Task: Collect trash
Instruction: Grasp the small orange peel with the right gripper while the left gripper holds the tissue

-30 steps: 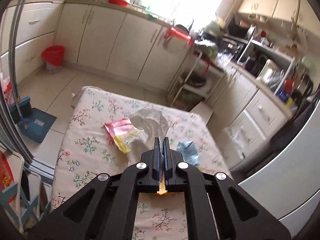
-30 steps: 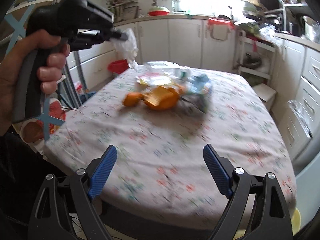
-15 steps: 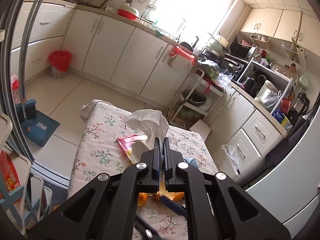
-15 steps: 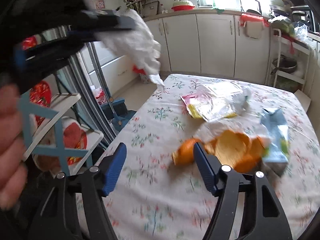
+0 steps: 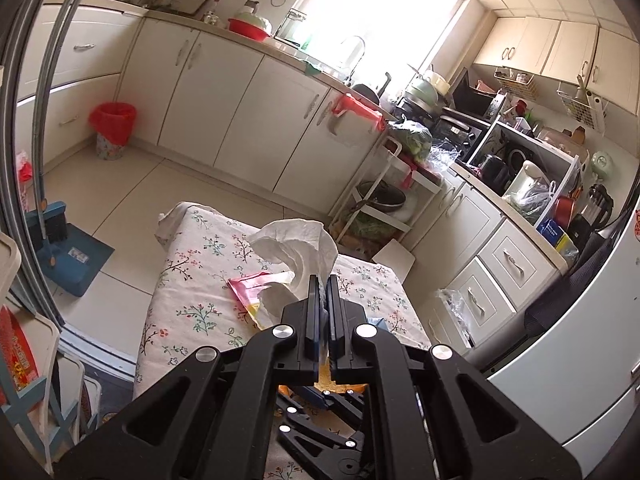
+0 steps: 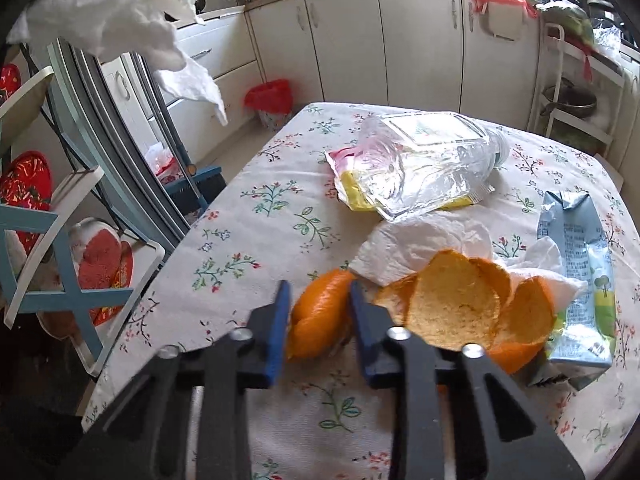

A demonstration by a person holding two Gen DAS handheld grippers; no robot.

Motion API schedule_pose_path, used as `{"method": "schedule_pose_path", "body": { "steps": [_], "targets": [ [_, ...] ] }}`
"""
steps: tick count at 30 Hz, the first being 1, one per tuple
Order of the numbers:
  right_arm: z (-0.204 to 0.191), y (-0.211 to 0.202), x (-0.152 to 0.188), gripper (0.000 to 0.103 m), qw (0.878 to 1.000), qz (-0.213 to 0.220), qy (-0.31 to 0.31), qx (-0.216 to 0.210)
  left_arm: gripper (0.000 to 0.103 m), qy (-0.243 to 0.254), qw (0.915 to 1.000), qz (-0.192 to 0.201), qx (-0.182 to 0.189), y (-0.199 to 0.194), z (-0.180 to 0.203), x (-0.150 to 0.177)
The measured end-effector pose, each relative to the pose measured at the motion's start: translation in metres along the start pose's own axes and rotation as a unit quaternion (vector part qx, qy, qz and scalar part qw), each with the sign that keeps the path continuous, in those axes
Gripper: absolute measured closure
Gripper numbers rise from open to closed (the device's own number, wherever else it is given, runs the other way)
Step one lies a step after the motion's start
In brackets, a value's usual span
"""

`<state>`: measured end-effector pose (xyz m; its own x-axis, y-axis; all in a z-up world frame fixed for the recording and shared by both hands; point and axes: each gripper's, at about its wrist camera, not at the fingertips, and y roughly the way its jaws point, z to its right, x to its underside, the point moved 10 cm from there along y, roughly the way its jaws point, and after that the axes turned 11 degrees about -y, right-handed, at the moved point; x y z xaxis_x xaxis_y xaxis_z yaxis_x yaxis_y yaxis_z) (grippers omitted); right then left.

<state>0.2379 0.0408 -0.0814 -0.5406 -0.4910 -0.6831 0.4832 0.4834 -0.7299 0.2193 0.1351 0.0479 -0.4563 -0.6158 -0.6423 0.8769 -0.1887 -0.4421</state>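
My left gripper [image 5: 324, 284] is shut on a crumpled white tissue [image 5: 294, 242] and holds it high above the floral table [image 5: 192, 264]; the tissue also shows at the top left of the right wrist view [image 6: 120, 12]. My right gripper [image 6: 318, 294] is low on the table with its blue pads on either side of a piece of orange peel [image 6: 320, 312], touching or nearly touching it. More peel [image 6: 452, 308], a white napkin [image 6: 420, 248], a clear plastic bag [image 6: 424, 164] over a pink and yellow wrapper [image 6: 352, 188], and a crushed carton [image 6: 580, 280] lie beside it.
A red-lined waste bin stands on the floor by the cabinets [image 5: 114, 128] [image 6: 270, 102]. A blue dustpan and broom [image 5: 68, 252] lie left of the table. A chair with red cushions [image 6: 60, 248] stands at the table's left. Counters and a rack [image 5: 384, 208] line the far side.
My left gripper has lifted the tissue higher above the table. My right gripper has moved forward and down and its jaws have narrowed around the orange peel.
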Motion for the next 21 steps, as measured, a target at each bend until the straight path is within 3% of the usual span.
{"method": "schedule_pose_path", "body": {
  "steps": [10,17,21],
  "targets": [
    [-0.007,-0.023,0.026,0.086,0.999,-0.010,-0.031,-0.031,0.100,0.006,0.9999,-0.008,-0.001,0.006,0.004,0.007],
    [-0.010,-0.013,0.020,0.085,0.999,-0.010,-0.026,-0.020,0.100,0.013,0.9998,-0.015,-0.008,0.009,0.005,0.014],
    [-0.014,-0.029,0.023,0.088,0.999,0.004,-0.037,-0.014,0.100,0.015,0.9997,-0.015,-0.010,0.008,0.005,0.017]
  ]
}}
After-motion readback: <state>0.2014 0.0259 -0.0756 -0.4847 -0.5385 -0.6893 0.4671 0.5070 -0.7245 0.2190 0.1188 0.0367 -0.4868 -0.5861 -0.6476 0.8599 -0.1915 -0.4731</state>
